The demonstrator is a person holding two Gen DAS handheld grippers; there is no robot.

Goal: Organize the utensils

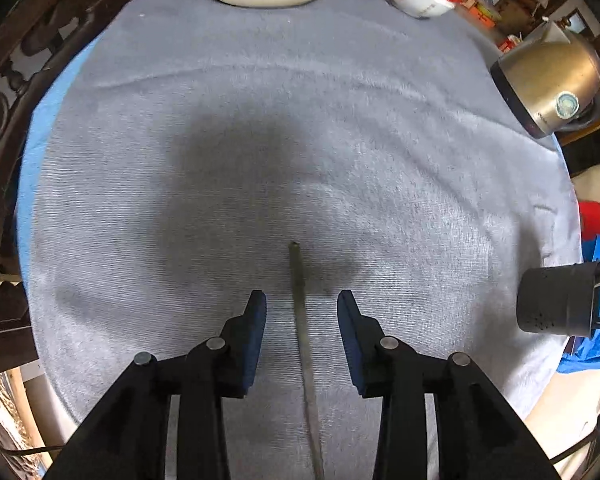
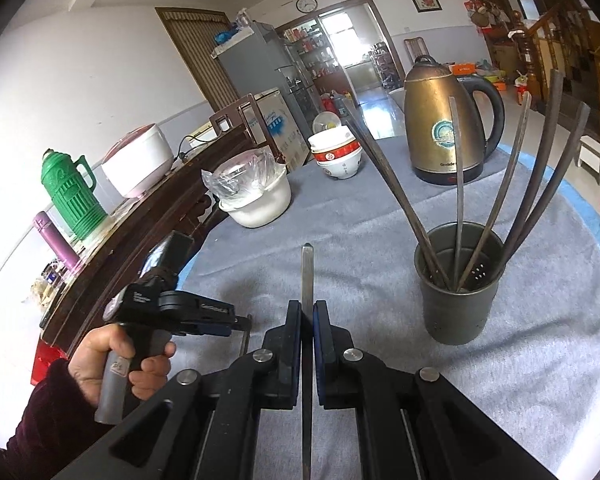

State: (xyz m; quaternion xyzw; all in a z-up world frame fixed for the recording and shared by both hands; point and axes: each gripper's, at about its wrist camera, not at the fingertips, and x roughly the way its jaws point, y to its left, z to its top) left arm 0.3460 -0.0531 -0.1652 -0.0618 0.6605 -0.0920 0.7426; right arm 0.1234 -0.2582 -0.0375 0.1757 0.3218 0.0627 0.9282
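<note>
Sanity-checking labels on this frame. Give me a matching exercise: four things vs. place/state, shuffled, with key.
Things:
1. left gripper
2. right gripper
3. grey holder
4. gold kettle

States or places:
A. standing upright on the grey cloth, with five chopsticks leaning in it
B. shut on a chopstick
C. at the far edge of the table, behind the holder
D. open, fingers either side of a chopstick lying on the cloth

Pairs: 1-D, 2-B, 3-A, 4-C
</note>
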